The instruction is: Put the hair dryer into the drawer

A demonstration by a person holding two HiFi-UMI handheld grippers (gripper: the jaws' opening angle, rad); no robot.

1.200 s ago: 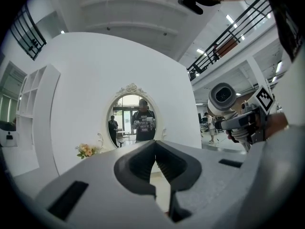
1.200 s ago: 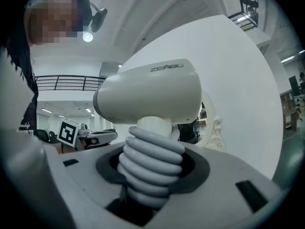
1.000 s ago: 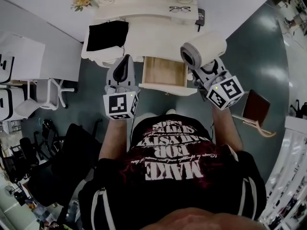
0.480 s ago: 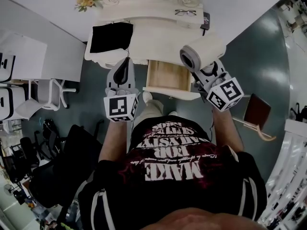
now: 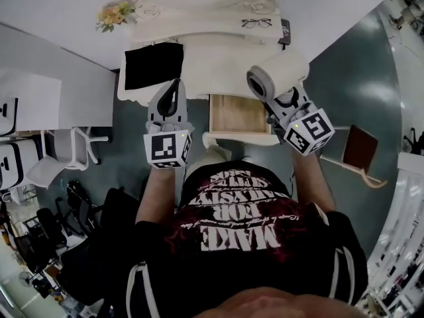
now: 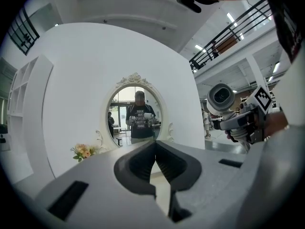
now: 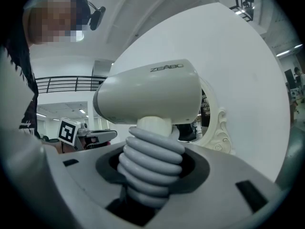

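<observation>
My right gripper (image 7: 150,175) squeezes the hair dryer (image 7: 147,97) by its handle, up beside the open drawer (image 5: 240,114) of the white table (image 5: 218,58). My left gripper (image 6: 155,147) is pinched closed, with nothing in it.

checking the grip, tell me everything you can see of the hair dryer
The hair dryer is cream, matte plastic by its look, with a short fat barrel marked ZEABO and a grey ring at one end. Grey coils, likely its cord, wrap the handle. The right gripper is shut on that wrapped handle, barrel level above the jaws. It is held up just right of the open drawer.
</observation>
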